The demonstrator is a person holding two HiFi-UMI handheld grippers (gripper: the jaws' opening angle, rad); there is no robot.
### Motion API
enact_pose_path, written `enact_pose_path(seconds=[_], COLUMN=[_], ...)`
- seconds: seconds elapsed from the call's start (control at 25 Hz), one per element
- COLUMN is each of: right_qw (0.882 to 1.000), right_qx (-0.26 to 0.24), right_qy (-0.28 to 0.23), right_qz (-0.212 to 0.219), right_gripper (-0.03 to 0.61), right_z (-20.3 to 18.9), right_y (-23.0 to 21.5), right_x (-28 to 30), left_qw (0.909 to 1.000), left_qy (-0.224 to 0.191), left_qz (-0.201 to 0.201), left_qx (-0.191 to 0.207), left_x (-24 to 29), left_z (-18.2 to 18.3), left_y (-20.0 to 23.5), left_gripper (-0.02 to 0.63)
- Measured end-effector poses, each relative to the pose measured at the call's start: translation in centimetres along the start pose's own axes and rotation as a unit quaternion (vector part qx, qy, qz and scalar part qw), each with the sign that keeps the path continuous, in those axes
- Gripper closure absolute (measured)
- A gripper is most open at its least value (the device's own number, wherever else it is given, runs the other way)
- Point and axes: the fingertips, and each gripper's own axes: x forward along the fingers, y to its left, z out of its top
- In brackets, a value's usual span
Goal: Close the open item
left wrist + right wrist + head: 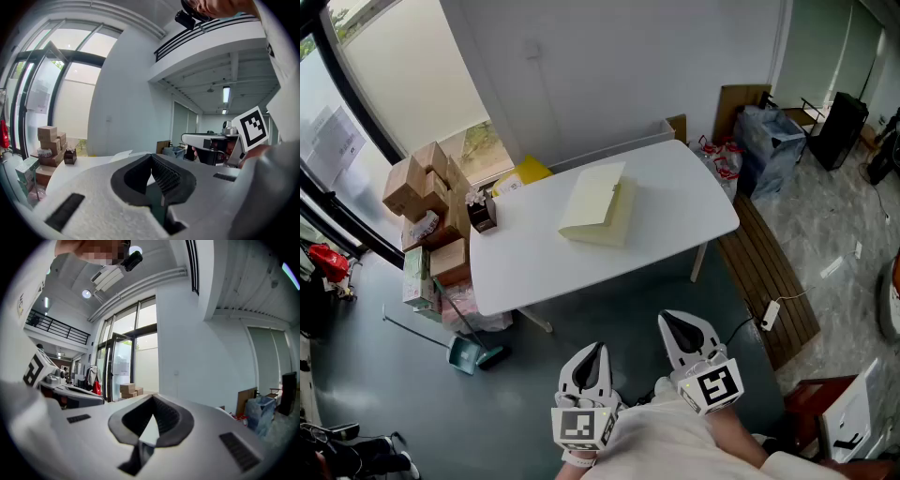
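A pale yellow box [600, 206] lies in the middle of the white table [675, 206], its lid flap [592, 195] raised a little above the body. Both grippers are held close to the person's body, well short of the table's near edge. My left gripper [589, 352] is shut with nothing between its jaws; in its own view the dark pads [161, 176] meet at the tip. My right gripper [682, 324] is likewise shut and empty, its pads [164, 416] touching at the front. Each gripper shows in the other's view, the right gripper [211, 141] and the left gripper [63, 391].
A small dark brown box [481, 214] stands at the table's left end. Stacked cardboard boxes [427, 192] sit left of the table by the window. A teal dustpan [469, 354] lies on the floor under the near-left corner. A wooden bench [771, 274] runs along the right.
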Motion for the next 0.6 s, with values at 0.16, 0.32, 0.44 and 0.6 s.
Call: enact_pose_path(seconds=[0.16,0.32,0.44,0.6], right_qw=[1.000,1.000,1.000,1.000], right_qx=[0.002,0.009,0.010,0.014], right_qy=[0.002,-0.006,-0.004,-0.006], right_qz=[0.006,0.012,0.011,0.015], right_gripper=[0.565,0.565,0.565,0.565], right_z=[-0.2,-0.1,-0.4,-0.5], right_y=[-0.2,-0.8,-1.7,-3.2], right_x=[0.1,0.0,-0.2,-0.6], left_qw=[1.0000,1.0000,0.9999,0.9997], left_qy=[0.004,0.004,0.006,0.010], left_qz=[0.002,0.006,0.010,0.021], left_qx=[-0.001,0.002,0.006,0.009], left_x=[0.3,0.7,1.1,1.8], left_z=[-0.5,-0.4,-0.4,-0.2], left_y=[-0.2,-0.8,-1.5,-2.2], left_gripper=[0.588,0.588,0.588,0.588])
